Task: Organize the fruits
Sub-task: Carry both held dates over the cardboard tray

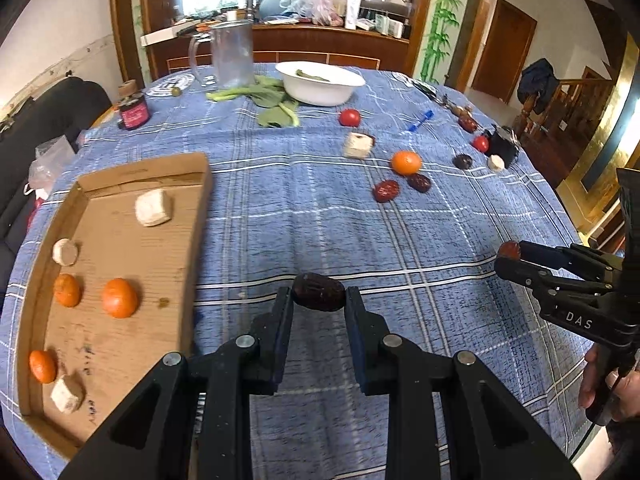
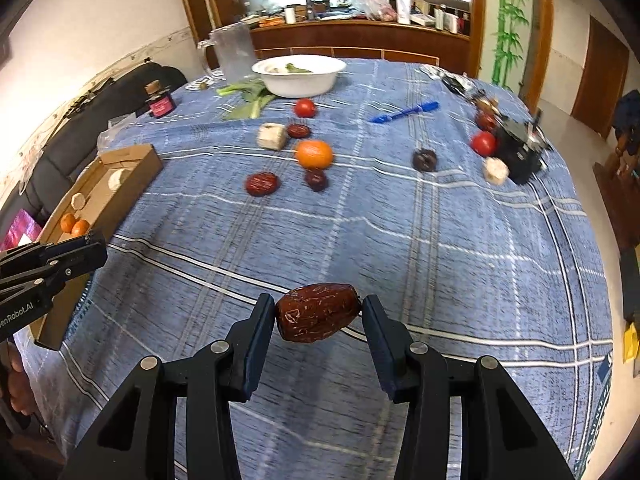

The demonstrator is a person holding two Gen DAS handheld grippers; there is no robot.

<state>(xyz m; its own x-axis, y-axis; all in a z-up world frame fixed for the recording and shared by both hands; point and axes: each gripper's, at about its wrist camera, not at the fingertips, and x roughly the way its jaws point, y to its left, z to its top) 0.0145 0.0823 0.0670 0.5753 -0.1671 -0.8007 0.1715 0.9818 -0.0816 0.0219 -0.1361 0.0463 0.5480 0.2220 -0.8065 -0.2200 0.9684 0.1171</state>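
Cardboard tray (image 1: 120, 176) holds oranges (image 1: 119, 297) and white chunks (image 1: 153, 208); left tool (image 1: 319, 300) and right tool (image 2: 319, 314) each grip a date.

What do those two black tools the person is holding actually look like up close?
Both are matte black plastic. The left tool and right tool each have two flat fingers with dark blue pads, joined by linkage bars with round silver pins. White lettering "DAS" marks the right one's side; the left's ends in "Robot.AI". A bare hand grips the right one.
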